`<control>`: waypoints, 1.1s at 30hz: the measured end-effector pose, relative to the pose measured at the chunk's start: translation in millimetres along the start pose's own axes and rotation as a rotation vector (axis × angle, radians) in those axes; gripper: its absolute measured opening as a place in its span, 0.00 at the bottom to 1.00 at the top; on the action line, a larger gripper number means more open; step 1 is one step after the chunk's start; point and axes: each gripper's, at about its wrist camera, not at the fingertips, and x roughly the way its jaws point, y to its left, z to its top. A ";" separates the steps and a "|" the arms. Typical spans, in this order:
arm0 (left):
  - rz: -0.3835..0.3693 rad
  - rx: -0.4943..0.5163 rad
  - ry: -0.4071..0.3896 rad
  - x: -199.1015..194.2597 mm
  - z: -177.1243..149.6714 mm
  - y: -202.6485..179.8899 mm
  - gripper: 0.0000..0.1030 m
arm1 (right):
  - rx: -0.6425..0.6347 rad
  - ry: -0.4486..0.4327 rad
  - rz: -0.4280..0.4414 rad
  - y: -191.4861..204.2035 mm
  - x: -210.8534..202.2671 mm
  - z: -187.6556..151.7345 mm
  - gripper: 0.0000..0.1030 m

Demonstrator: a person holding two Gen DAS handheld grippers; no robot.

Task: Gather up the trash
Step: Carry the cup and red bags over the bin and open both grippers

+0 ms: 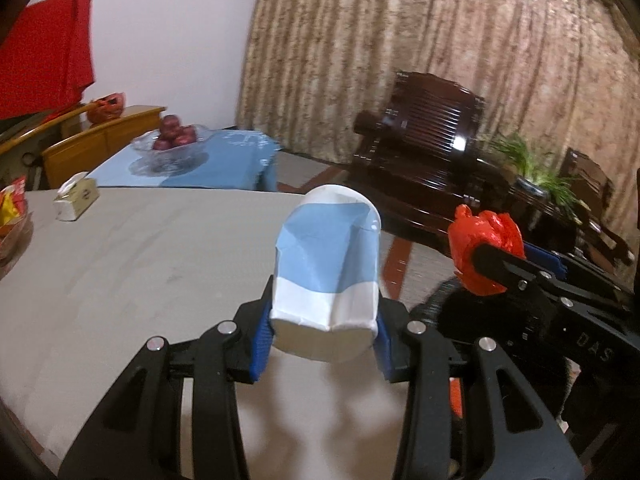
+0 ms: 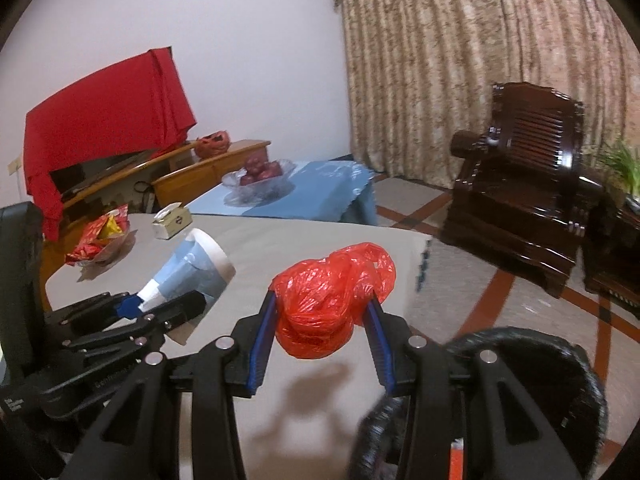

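Carrying trash off tabletop point(image 1: 120, 260): L tool point(image 1: 324, 332) pinched paper cup point(image 1: 328, 264), R tool point(image 2: 320, 320) pinched red bag point(image 2: 332, 300); kept grips firm w/o crushing, I judged.

Showing raised letters "DAS" on the black body of the right gripper point(image 1: 494, 258) in the left wrist view. Showing faint moulded lettering on the arm of the left gripper point(image 2: 160, 300) in the right wrist view, too blurred to read. Carrying a dark logo on the tissue box point(image 2: 173, 221), illegible.
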 end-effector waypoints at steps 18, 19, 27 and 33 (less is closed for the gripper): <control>-0.178 0.155 0.027 4.7 -26.4 -118.4 0.39 | 0.095 -0.024 -0.197 -86.0 -75.6 -35.3 0.41; -0.188 0.163 0.031 7.6 -27.8 -124.5 0.39 | 0.096 -0.022 -0.204 -89.1 -77.9 -37.7 0.41; -0.246 0.197 0.074 31.2 -38.9 -151.8 0.39 | 0.122 0.008 -0.280 -120.6 -87.4 -58.6 0.41; -0.276 0.214 0.110 50.3 -49.6 -166.2 0.39 | 0.142 0.041 -0.314 -140.7 -85.4 -73.3 0.41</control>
